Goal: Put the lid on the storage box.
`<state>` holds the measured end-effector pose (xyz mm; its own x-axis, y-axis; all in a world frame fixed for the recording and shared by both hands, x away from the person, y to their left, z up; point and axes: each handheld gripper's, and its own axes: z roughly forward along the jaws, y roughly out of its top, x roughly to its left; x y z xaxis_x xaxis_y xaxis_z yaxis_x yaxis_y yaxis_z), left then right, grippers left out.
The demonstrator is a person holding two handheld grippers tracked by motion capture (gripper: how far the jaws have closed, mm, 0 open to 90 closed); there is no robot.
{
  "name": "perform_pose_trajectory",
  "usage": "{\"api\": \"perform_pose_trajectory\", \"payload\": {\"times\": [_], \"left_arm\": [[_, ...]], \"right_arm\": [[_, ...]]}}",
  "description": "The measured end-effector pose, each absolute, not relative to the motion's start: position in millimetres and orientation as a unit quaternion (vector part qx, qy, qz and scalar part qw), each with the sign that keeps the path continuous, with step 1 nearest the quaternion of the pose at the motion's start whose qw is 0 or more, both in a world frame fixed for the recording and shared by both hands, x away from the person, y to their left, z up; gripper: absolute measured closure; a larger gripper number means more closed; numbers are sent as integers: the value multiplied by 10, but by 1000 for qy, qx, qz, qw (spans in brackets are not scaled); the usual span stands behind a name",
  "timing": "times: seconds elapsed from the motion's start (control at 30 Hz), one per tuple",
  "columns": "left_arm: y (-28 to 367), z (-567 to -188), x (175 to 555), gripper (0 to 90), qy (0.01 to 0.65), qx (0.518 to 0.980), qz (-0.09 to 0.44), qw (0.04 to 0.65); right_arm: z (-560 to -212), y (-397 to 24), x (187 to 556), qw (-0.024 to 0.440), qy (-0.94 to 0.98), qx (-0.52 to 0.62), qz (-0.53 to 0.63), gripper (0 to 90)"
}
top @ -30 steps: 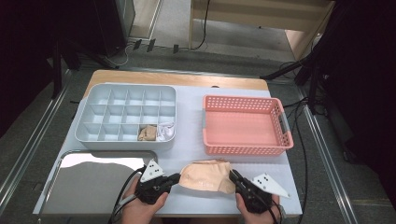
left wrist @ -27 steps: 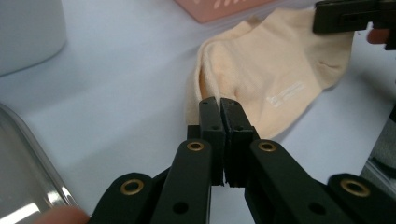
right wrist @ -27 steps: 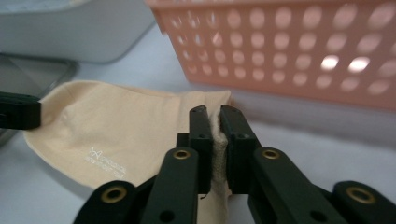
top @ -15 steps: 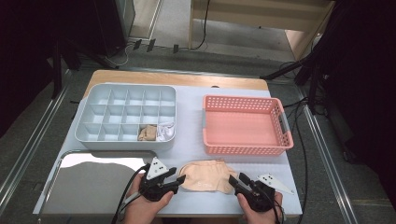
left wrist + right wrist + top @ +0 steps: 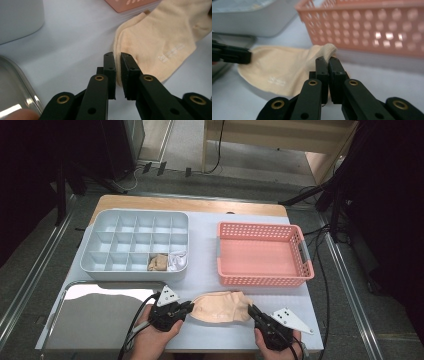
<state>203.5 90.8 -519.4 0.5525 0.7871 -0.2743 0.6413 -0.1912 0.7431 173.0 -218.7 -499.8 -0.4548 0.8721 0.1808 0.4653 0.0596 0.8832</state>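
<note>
A beige sock (image 5: 220,306) lies flat on the white table top near the front edge, between my two grippers. My left gripper (image 5: 188,307) is at its left end. In the left gripper view its jaws (image 5: 117,56) have just closed and pinch the edge of the sock (image 5: 160,37). At the right end, my right gripper (image 5: 251,311) has also just closed. In the right gripper view it (image 5: 328,60) is shut on the cuff, which pokes up above the fingertips, and the sock (image 5: 279,67) stretches away toward the left gripper (image 5: 234,55).
A grey compartment box (image 5: 100,251) stands at the back left, with a beige sock (image 5: 159,263) and a white one (image 5: 177,261) in its front cells. An empty pink basket (image 5: 260,281) stands at the back right. A shiny metal tray (image 5: 95,315) lies at the front left.
The sock was bunched up a second ago and now lies flatter and more spread. Both grippers let go of it half a second ago and have shut on its ends again.
</note>
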Motion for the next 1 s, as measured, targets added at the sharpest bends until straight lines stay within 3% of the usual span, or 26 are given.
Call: {"api": "perform_pose_trajectory", "payload": {"times": [0.07, 0.2, 0.33, 0.43, 0.57, 0.67, 0.7, 1.0], "left_arm": [[907, -5203, 2041, 813, 467, 767, 80, 433], [904, -5210, 2052, 778, 468, 768, 74, 430], [906, -5211, 2055, 787, 471, 767, 74, 431], [902, -5217, 2055, 747, 469, 767, 74, 432], [876, -5222, 2040, 849, 461, 775, 69, 427], [878, -5214, 2035, 877, 457, 775, 57, 434], [883, -5210, 2036, 878, 456, 774, 53, 435], [872, -5187, 1929, 869, 450, 775, 14, 442]], "right_arm": [[-4981, -2167, 1778, 224, 702, 459, 497, 873], [-5157, -2202, 2001, 174, 694, 495, 493, 847], [-5306, -2260, 2084, 140, 690, 532, 469, 626], [-5344, -2306, 2052, 133, 674, 557, 466, 604], [-5362, -2272, 2074, 123, 679, 559, 459, 638], [-5354, -2168, 2065, 125, 699, 546, 444, 815], [-5346, -2150, 2054, 128, 703, 543, 441, 837], [-5155, -2307, 1799, 121, 701, 540, 451, 853]]}}
